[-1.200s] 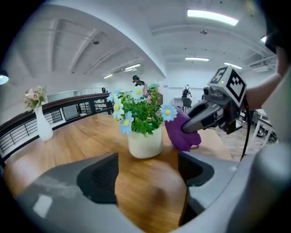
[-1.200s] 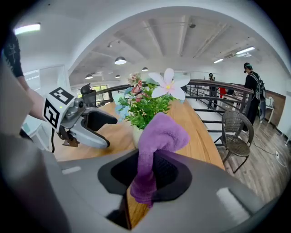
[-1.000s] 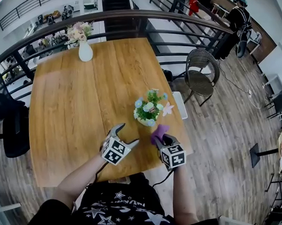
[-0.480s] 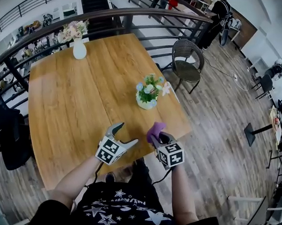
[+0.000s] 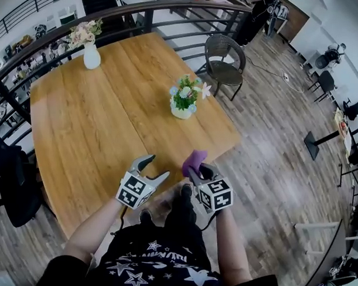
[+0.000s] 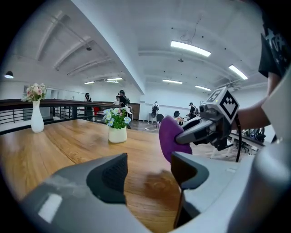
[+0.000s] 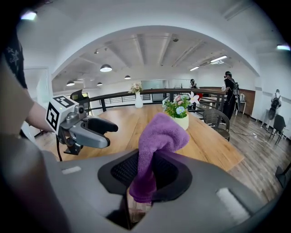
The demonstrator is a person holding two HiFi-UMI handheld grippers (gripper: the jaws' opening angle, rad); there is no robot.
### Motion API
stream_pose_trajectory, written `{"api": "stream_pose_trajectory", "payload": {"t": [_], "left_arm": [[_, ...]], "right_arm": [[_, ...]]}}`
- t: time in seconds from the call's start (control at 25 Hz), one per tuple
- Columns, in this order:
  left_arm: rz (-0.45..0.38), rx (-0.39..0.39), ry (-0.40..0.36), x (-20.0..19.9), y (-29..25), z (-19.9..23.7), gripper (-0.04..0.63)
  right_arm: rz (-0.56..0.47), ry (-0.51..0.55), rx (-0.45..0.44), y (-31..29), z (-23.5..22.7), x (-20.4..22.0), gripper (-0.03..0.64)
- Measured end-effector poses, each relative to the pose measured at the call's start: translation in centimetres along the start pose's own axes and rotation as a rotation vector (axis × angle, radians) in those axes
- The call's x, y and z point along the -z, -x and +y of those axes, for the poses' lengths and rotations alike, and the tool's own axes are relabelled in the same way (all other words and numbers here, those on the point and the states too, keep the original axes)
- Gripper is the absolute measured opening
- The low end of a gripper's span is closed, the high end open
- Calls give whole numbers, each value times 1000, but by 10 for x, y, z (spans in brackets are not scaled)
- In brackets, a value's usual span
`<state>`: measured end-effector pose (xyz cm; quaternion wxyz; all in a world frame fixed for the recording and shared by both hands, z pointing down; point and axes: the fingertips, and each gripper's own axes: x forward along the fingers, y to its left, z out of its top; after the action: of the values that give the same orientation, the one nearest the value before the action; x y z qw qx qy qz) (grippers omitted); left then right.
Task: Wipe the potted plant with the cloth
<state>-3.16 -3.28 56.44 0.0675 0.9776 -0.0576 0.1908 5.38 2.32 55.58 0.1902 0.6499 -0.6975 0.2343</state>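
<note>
An open upper-floor hall has a grey-brown plank floor and a curved dark metal railing, and people stand far off across the room. A broad honey-coloured wooden desk fills the middle, its top smooth and mostly bare. A dark wicker chair sits beyond its far right corner, and a white vase of pale flowers stands at its far left.

The small potted plant, green leaves with blue and white blossoms in a white pot, stands upright near the desk's right edge. It is well apart from both tools, which the person holds at the near edge.

The purple terry cloth is pinched by its lower end in the right tool, with a loose fold rising above the clamped jaws. The left tool carries nothing. Its jaws have just been closing partway and stand apart, with only the desk top showing between them.

The wiping looks not yet begun. On the approach, the cloth's free fold rather than the hard jaws should meet the leaves, and only lightly. The pot looks light enough to slide or tip on the slick wood. The empty left tool could steady the pot by its wall.
</note>
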Motion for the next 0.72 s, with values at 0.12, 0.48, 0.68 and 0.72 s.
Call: {"api": "stream_pose_trajectory", "payload": {"t": [0.12,0.48,0.68,0.72], "left_arm": [[-11,8,9,0,6,-5,263],[-1,-26,0,0,8,-10,166],[0,-72,11,-3,26,-31,166],[1,-82,13,-1,30,-37,166]], "right_arm": [[-17,-17,27,11,3,2,84],[-66,-21,-7,17,11,-6,80],[-123,-79,-26,44,18,-2,80],[-129,-77,-34,51,22,2,80]]}}
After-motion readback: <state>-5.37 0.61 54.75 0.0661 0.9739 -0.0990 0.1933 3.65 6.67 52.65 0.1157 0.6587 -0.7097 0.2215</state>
